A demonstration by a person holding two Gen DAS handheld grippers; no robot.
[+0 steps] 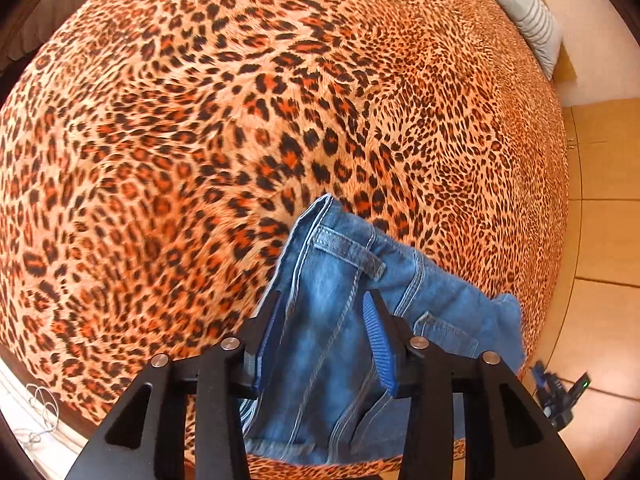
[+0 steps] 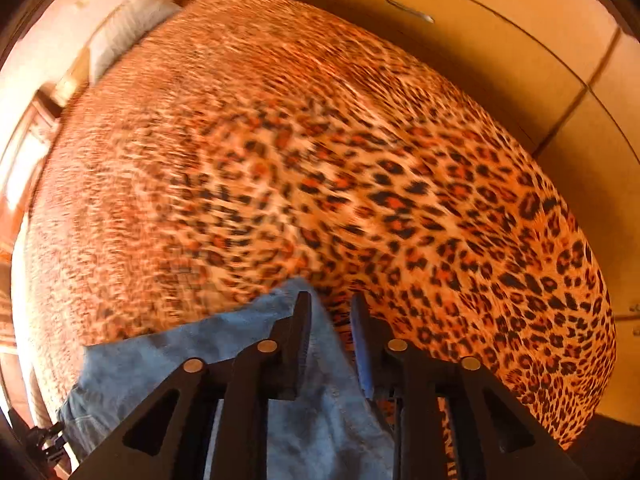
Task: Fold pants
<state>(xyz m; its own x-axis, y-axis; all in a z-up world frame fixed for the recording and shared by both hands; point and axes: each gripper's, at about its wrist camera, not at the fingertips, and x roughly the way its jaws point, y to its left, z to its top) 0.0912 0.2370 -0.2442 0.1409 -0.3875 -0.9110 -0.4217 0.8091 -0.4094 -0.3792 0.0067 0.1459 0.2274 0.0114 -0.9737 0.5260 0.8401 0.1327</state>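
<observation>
Over the bed (image 1: 200, 120), both tools point steeply down at the leopard-print cover. Left hand-held gripper (image 1: 320, 300): jaws partly apart, denim of the pants (image 1: 332, 280) bunched between the blue pads (image 1: 378, 344); right pad shows clear of the cloth near its tip, whether the left pad presses the fabric can't be made out. Waistband end with a belt loop lies just ahead of the tips, rest of the jeans runs under the tool and off the lower edge. Right hand-held gripper (image 2: 332, 300): jaws narrowly apart, pants edge under the left finger (image 2: 298, 328), bed cover visible in the gap; grip unclear, that view is motion-blurred. Pillow (image 1: 528, 16) at the far end of the bed, tiled floor (image 1: 600, 240) alongside, pale wall panels (image 2: 480, 20) beyond. Small dark device (image 1: 560, 396) on the floor, too blurred to identify.
</observation>
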